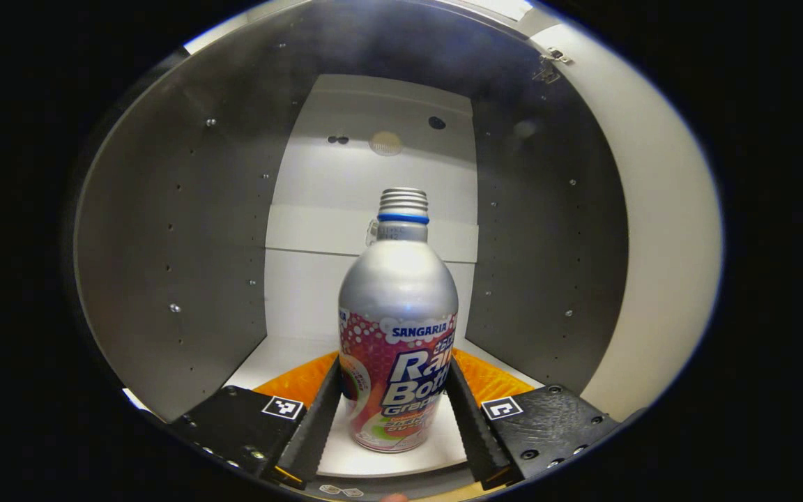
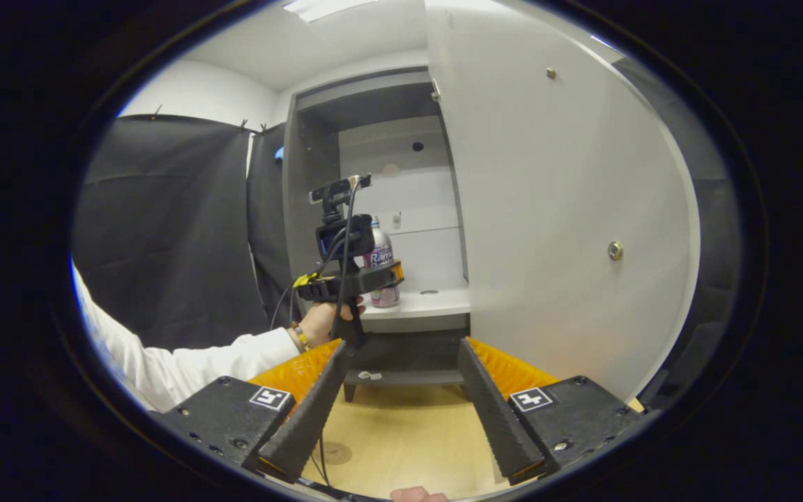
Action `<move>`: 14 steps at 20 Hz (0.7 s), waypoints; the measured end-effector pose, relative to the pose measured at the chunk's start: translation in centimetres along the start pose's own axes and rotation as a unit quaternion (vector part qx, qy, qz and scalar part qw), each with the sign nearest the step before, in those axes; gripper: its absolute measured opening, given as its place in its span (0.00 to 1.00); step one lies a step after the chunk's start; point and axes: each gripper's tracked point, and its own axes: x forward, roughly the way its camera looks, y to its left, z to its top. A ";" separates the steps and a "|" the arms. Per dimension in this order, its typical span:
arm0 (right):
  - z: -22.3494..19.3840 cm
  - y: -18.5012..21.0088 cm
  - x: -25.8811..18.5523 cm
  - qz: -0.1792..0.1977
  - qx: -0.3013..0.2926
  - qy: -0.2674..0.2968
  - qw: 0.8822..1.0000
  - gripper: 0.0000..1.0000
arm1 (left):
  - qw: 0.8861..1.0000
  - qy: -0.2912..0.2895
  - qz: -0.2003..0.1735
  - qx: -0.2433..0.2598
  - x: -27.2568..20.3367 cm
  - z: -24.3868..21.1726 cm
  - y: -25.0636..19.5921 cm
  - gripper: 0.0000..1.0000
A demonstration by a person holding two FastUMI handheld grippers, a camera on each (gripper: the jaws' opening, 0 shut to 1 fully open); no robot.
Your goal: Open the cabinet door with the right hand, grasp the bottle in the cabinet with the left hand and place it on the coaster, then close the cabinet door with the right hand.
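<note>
Cabinet door (image 2: 555,230) stands open: step one done. Left gripper (image 1: 393,411) brackets the bottle (image 1: 397,348) on the cabinet shelf (image 2: 415,303), fingers against its sides, apparently gripping. Right gripper (image 2: 401,397) open, empty. Coaster placement and door closing remain.

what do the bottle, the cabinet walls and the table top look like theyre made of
Bottle: likely aluminium, with a matte silver shoulder, a threaded neck and a glossy printed wrap lower down. Cabinet walls: probably laminated board, smooth grey with rows of small shelf-pin holes; the door looks like the same kind of board in white. Table top: pale wood or wood-look laminate, with faint grain.
</note>
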 end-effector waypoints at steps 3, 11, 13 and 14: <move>0.2 0.6 -0.2 0.009 -0.001 -0.003 1.000 0.99 | 1.000 -0.012 -0.021 0.005 -3.2 1.5 -0.7 0.78; 0.6 3.1 -1.5 0.041 -0.010 -0.016 0.999 1.00 | 0.999 -0.022 -0.032 0.009 -14.9 1.4 1.7 0.78; 0.8 3.7 -1.8 0.046 -0.014 -0.019 0.999 0.99 | 1.000 -0.018 -0.023 0.003 -17.8 0.4 2.8 0.77; 0.8 4.0 -2.0 0.050 -0.016 -0.020 0.998 0.99 | 1.000 -0.017 -0.019 0.000 -19.3 -0.2 3.2 0.77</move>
